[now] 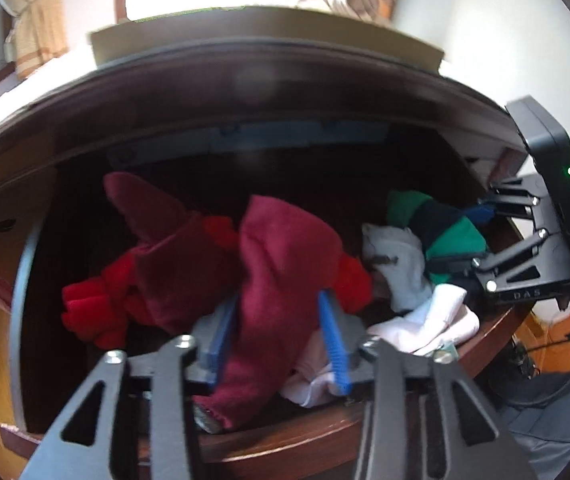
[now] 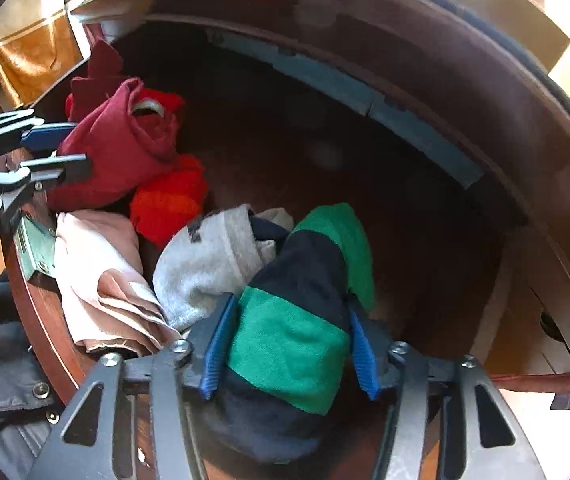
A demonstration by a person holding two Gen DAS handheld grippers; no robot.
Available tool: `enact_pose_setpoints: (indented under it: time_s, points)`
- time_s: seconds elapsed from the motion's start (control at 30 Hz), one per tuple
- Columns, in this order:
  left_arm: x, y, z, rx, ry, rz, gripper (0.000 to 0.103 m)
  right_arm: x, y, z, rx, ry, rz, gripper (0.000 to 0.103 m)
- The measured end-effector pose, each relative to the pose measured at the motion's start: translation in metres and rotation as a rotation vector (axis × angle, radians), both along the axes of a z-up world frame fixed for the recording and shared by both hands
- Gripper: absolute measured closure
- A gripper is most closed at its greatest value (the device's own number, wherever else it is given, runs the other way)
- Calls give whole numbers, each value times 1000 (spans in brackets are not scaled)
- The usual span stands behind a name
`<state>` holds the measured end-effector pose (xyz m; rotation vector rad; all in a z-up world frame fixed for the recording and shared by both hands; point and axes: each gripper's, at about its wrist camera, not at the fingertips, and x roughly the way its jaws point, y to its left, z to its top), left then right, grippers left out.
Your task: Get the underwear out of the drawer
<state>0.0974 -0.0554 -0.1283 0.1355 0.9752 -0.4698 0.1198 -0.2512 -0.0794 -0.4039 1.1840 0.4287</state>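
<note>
Both grips made, nothing lifted clear of the drawer (image 1: 285,436) yet. Left gripper (image 1: 277,344) clamped on maroon underwear (image 1: 281,260); right gripper (image 2: 289,348) clamped on green-and-navy underwear (image 2: 301,320). Red, white, pink pieces left inside.

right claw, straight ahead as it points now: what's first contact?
The green-and-navy striped garment, already between the right claw's fingers. Past it, probably the dark drawer floor; depth there is unclear.

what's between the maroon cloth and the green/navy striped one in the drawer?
A bright red fuzzy garment, then a grey-white garment, clearest in the right wrist view.
</note>
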Motion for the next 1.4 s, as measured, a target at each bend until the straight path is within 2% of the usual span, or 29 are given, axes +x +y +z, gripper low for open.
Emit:
enact_pose_setpoints:
  time_s: [0.1, 0.17, 0.23, 0.27, 0.33, 0.47, 0.63, 0.67, 0.9, 1.2, 1.4]
  points:
    - [4, -10, -2, 56, 10, -21, 55, 4, 5, -2, -12, 8, 23, 58]
    - [8, -12, -3, 68, 36, -40, 56, 3, 9, -3, -5, 5, 33, 67]
    - [13, -15, -3, 58, 56, -55, 70, -1, -2, 1, 15, -25, 37, 72]
    - [15, -15, -3, 69, 55, -54, 89, -3, -5, 3, 28, -40, 33, 73]
    - [16, -14, -3, 78, 45, -48, 89, -5, -8, 9, 55, -75, 27, 75]
    - [8, -8, -2, 44, 22, -30, 90, -20, -18, 27, 109, -138, 22, 76]
    - [-5, 4, 9, -25, -41, 2, 92, -37, -29, 41, 160, -224, 17, 76]
    - [-7, 6, 12, -39, -53, 11, 92, -32, -32, 54, 170, -238, 23, 76]
    - [-22, 22, 36, -143, -144, 64, 92, -46, -42, 62, 207, -327, 28, 76]
    - [-35, 30, 45, -203, -242, 97, 92, -72, -58, 82, 279, -447, 46, 76]
    - [-42, 41, 56, -243, -298, 110, 92, -77, -65, 87, 298, -486, 58, 76]
